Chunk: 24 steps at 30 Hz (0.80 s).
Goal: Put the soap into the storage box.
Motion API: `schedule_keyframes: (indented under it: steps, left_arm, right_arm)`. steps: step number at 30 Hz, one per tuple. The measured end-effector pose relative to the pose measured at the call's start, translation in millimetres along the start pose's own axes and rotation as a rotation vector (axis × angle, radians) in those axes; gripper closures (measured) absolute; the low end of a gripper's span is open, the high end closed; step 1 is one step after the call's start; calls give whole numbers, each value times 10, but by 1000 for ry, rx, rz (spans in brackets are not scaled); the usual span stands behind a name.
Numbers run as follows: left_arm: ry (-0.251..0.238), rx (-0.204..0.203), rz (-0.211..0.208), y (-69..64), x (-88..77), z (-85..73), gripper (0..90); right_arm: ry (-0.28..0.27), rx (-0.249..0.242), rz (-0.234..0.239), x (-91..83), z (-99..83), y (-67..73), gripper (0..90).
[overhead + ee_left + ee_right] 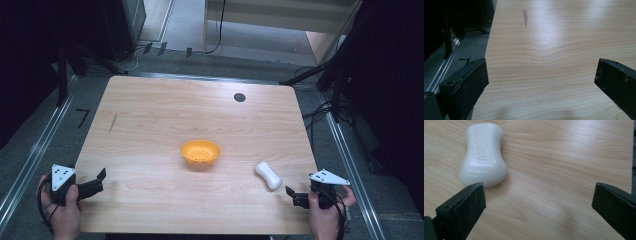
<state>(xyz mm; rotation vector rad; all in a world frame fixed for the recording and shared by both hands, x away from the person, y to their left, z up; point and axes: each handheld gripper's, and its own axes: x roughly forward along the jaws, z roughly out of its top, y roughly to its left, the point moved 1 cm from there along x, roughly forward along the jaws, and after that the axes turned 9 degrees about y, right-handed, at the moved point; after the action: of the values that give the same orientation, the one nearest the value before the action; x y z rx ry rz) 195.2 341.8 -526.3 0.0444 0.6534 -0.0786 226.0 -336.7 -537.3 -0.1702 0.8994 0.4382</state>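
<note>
Right gripper view puts the white, waisted bar of soap (483,155) ahead and left of our right gripper (537,205), just beyond the left jaw, its long axis running away from us; the jaws stand wide apart with nothing between. In the high view the right gripper (295,196) is much nearer the soap (268,175) than the left gripper (97,181), whose jaws are also apart and empty. We count one soap, one orange perforated plastic bowl (200,152), one wooden table (150,125).
</note>
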Motion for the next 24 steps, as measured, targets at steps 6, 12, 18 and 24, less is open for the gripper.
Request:
schedule_keyframes:
  steps: [6,12,18,24]
  left_arm:
    - [0,-1,0,0,1,0,0]
    - [1,0,-3,2,0,0,0]
    - [2,0,-4,5,0,0,0]
    - [0,-1,-4,6,1,0,0]
  right_arm:
    - [59,-57,-12,4,145,54,0]
    - [115,-84,-4,9,305,91,0]
    - [175,-111,3,44,419,147,0]
    - [217,-133,16,91,496,183,0]
